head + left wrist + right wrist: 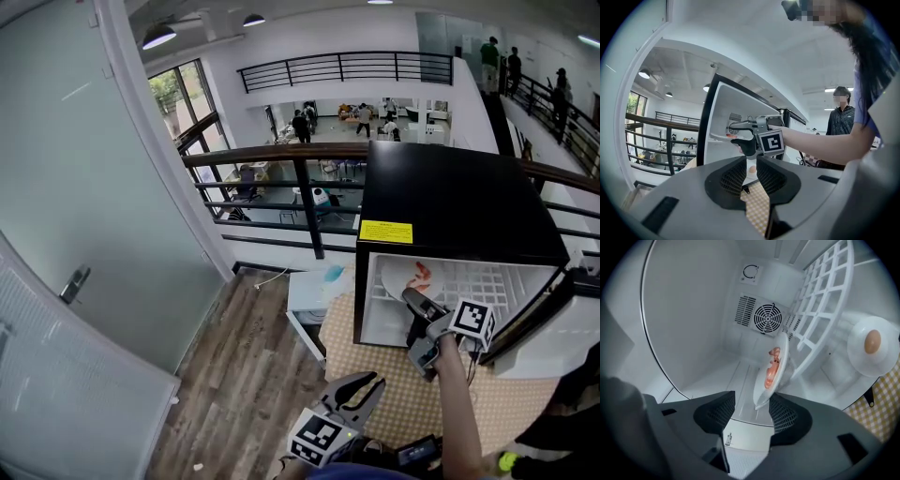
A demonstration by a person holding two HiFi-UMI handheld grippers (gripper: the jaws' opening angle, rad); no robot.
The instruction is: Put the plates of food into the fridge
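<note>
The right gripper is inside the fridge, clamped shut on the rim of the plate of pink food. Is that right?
No: the right gripper is open, as the right gripper view shows. Its jaws stand apart, with the rim of the plate of pink food beside one of them, not pinched. It is inside the fridge.

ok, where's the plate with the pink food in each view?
Head view: plate with the pink food right of centre, inside the fridge.
Left gripper view: centre-left, at the right gripper's tip.
Right gripper view: centre, edge-on, rim between open fingers.
Shared landmark: fridge's white interior.
</note>
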